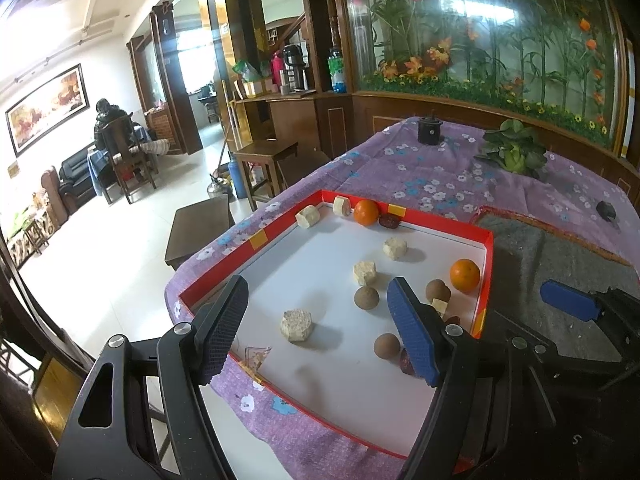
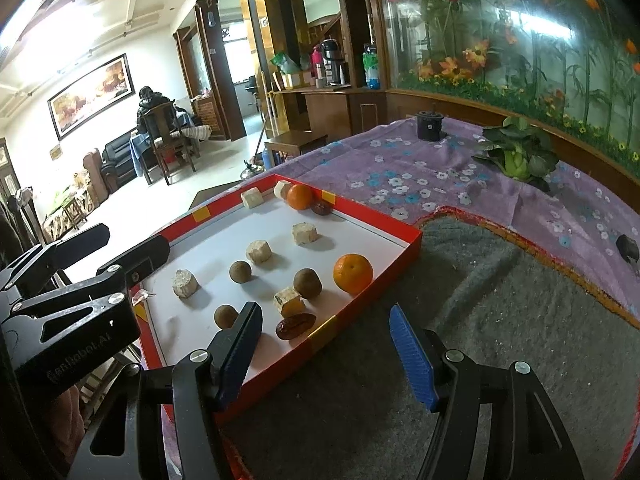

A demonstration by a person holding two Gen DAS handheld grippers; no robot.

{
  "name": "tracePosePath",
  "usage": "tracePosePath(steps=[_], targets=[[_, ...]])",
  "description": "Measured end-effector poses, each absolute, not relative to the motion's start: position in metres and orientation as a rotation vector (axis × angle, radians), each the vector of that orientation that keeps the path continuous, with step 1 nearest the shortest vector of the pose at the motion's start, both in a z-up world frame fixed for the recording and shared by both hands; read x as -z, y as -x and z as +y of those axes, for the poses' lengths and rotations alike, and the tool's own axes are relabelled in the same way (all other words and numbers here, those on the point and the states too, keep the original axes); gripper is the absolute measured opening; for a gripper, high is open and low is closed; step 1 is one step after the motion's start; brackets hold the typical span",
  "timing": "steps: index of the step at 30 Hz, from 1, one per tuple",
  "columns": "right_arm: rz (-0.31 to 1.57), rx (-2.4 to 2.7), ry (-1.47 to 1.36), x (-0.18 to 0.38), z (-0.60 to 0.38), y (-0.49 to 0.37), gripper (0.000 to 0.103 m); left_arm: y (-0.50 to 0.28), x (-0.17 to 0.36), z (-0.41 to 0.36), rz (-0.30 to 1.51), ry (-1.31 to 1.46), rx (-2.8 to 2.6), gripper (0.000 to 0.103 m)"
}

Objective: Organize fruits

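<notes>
So the left claw (image 1: 316, 328) is hanging over the near end of the red tray (image 1: 216, 280), jaws spread wide with nothing in them. A pale hexagonal chunk (image 1: 297, 325) sits on the white tray floor between the two fingers, but neither pad touches it. Its body shows up in the right wrist view too, and there's writing on the side that I can't read with any certainty.

The tray sits toward the left edge of the table, on a purple flowered cloth (image 1: 420, 176). In its far corner there's an orange (image 1: 366, 212) next to a dark date (image 1: 388, 221) and two more pale chunks. Mid-tray there are a few brown round fruits, longan-looking, like this one (image 1: 366, 297). A second orange (image 1: 464, 275) sits against the right wall of the tray, and another date (image 2: 295, 325) lies near the tray's near right corner beside a yellowish block (image 2: 289, 301).

The right claw (image 2: 324, 340) is also open, a bit less wide, and empty. Its left finger overlaps the tray's near right corner and its blue right finger is over the grey felt mat (image 2: 480, 320).

Further right, near the table's far edge, there's a leafy green vegetable (image 2: 518, 154).
</notes>
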State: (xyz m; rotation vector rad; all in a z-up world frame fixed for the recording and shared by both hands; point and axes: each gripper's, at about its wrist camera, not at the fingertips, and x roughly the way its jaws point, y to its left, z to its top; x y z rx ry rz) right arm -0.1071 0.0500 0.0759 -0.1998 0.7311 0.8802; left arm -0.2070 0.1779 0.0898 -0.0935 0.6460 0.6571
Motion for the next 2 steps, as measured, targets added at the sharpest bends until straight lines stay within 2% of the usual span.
tracePosePath(steps=[2], targets=[[0.729, -0.878, 0.197, -0.0766, 0.0486, 0.1056, 0.064, 0.206, -0.0893, 0.178, 0.651, 0.1, -0.653, 0.073]])
